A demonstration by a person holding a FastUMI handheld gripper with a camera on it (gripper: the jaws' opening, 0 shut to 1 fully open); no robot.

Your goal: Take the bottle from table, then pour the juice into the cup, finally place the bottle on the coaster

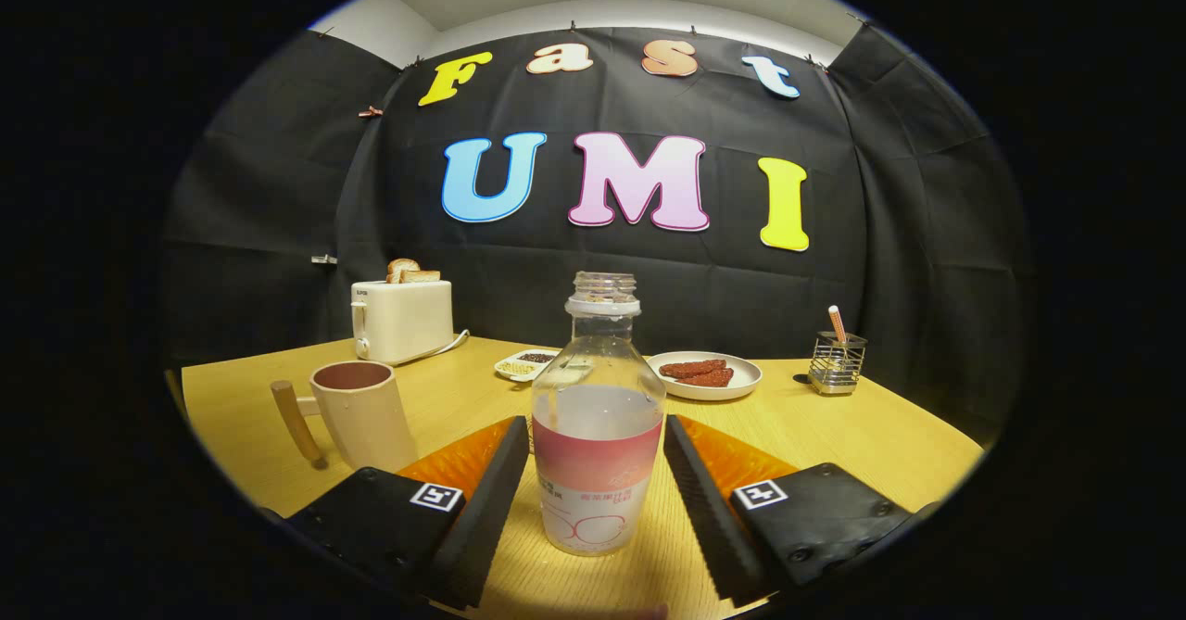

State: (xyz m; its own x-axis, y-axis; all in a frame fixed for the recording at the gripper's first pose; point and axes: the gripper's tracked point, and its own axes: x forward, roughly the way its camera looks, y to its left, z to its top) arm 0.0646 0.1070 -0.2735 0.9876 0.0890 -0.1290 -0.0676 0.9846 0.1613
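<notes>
A clear uncapped bottle (598, 435) with a pink-and-white label and pale juice up to its shoulder stands upright on the wooden table (862, 435). It sits between the tips of my gripper (596, 425). The left finger (486, 499) and the right finger (704, 499) each press against one side of the label, so the gripper is shut on the bottle. The bottle's base rests on the table. A beige cup (361, 411) with a wooden handle stands to the left, just beyond the left finger, and looks empty.
At the back left is a white toaster (401, 319) with bread in it. Behind the bottle lie a small dish of beans (525, 363) and a plate of red sausages (704, 374). A wire holder (836, 363) stands far right.
</notes>
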